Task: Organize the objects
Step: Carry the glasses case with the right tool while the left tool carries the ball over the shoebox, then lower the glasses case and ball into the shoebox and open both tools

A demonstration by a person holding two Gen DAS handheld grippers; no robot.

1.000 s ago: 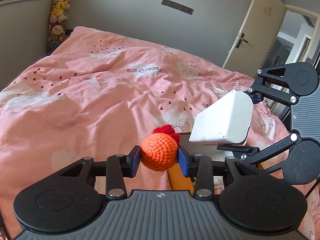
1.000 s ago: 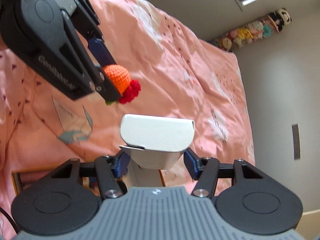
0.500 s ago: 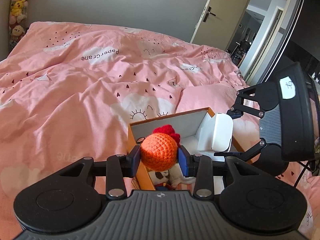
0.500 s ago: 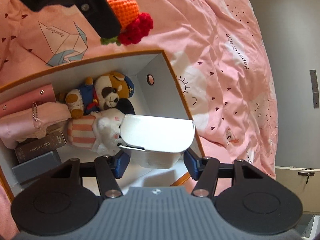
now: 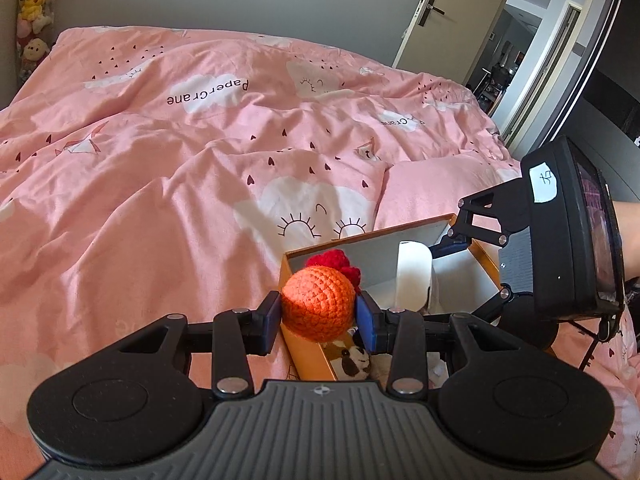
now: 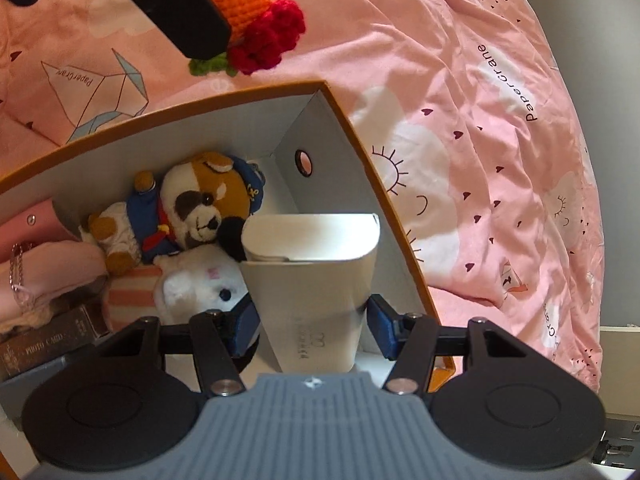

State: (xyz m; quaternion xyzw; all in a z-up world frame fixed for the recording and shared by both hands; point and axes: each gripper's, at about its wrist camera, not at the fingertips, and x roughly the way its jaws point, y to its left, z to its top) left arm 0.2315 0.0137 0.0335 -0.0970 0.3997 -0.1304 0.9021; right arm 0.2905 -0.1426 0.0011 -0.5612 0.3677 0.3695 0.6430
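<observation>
The white box [image 6: 312, 280], carried above the pink bed [image 5: 160, 184] a second ago, is now lowered into the orange-rimmed storage box [image 6: 360, 140] at lower centre, clamped in the right tongs [image 6: 312, 322]. The crocheted orange toy [image 5: 318, 304] is held clamped in the left tongs [image 5: 318, 316] over the box's near edge, so both items are judged close to being stowed.

Home bedroom, pink duvet [image 5: 224, 168] on bed, door [image 5: 448, 16] ajar

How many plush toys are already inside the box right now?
2 visible: a brown-and-white dog plush in blue clothes against the far wall of the orange box, and a white plush just in front of it. More may be hidden beneath.
</observation>
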